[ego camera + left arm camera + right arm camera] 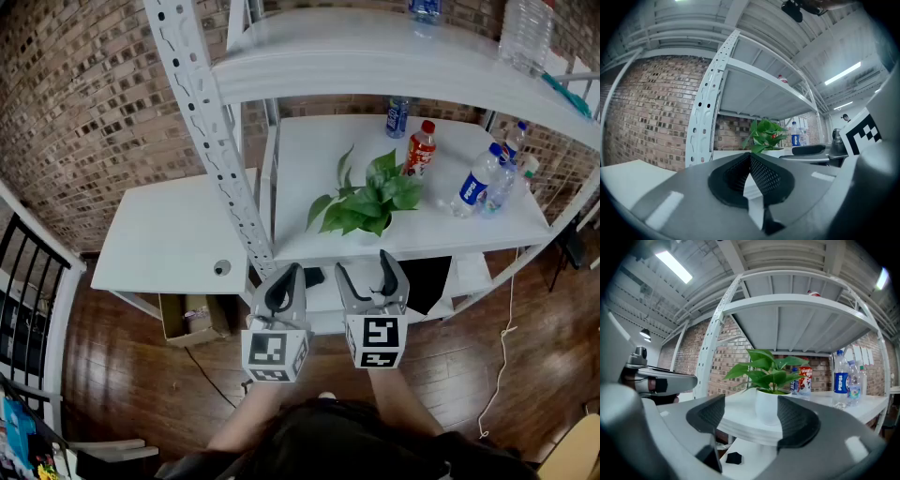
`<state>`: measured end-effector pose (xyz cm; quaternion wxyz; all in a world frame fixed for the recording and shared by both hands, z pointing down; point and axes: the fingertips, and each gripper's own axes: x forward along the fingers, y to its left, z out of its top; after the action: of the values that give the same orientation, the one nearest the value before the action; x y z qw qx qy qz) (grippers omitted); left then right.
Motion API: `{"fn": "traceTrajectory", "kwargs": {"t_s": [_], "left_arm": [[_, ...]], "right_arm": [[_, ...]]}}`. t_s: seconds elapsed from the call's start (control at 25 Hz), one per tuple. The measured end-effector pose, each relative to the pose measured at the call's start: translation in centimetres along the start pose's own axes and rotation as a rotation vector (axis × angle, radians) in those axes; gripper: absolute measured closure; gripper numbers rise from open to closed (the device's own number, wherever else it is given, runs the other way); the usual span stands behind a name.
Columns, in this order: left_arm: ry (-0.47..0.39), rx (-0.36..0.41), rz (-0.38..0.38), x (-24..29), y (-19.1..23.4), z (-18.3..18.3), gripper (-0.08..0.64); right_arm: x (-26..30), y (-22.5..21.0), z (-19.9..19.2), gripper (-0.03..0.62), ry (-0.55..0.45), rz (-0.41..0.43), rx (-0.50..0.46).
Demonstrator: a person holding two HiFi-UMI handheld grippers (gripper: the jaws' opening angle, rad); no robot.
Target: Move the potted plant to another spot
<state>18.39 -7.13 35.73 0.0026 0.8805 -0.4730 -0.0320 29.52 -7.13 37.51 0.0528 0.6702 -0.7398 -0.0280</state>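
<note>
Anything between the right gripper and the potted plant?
No. In the right gripper view, only bare shelf separates the right gripper from the potted plant.

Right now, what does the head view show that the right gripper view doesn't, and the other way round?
Head view only: the white side table left of the rack, the cardboard box beneath it and the wooden floor. Right gripper view only: the plant's white pot, framed between the right gripper's open jaws but untouched, and a ceiling strip light. Both: the plant's leaves, the red-labelled bottle, a Pepsi bottle and the brick wall.
</note>
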Motion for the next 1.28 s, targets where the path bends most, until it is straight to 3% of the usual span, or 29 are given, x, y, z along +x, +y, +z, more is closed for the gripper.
{"fn": "traceTrajectory", "kwargs": {"t_s": [0.08, 0.36, 0.64, 1.08, 1.28], "left_arm": [[0.004, -0.004, 0.002, 0.4, 0.3, -0.1, 0.548], [0.010, -0.018, 0.005, 2.0, 1.1, -0.5, 0.548], [0.011, -0.021, 0.029, 2.4, 2.0, -0.8, 0.548], [0.025, -0.030, 0.043, 3.1, 2.6, -1.4, 0.548], [0.027, -0.026, 0.030, 3.2, 2.2, -1.4, 0.548]], "right_arm": [[0.7, -1.0, -0.1, 0.171, 0.000, -0.039, 0.011], [4.3, -3.8, -1.1, 0.009, 0.023, -0.091, 0.052], [7.6, -5.3, -2.9, 0.009, 0.090, -0.080, 0.064], [10.2, -6.2, -2.2, 0.014, 0.105, -0.082, 0.051], [10.2, -6.2, -1.8, 0.112, 0.098, -0.078, 0.055]]}}
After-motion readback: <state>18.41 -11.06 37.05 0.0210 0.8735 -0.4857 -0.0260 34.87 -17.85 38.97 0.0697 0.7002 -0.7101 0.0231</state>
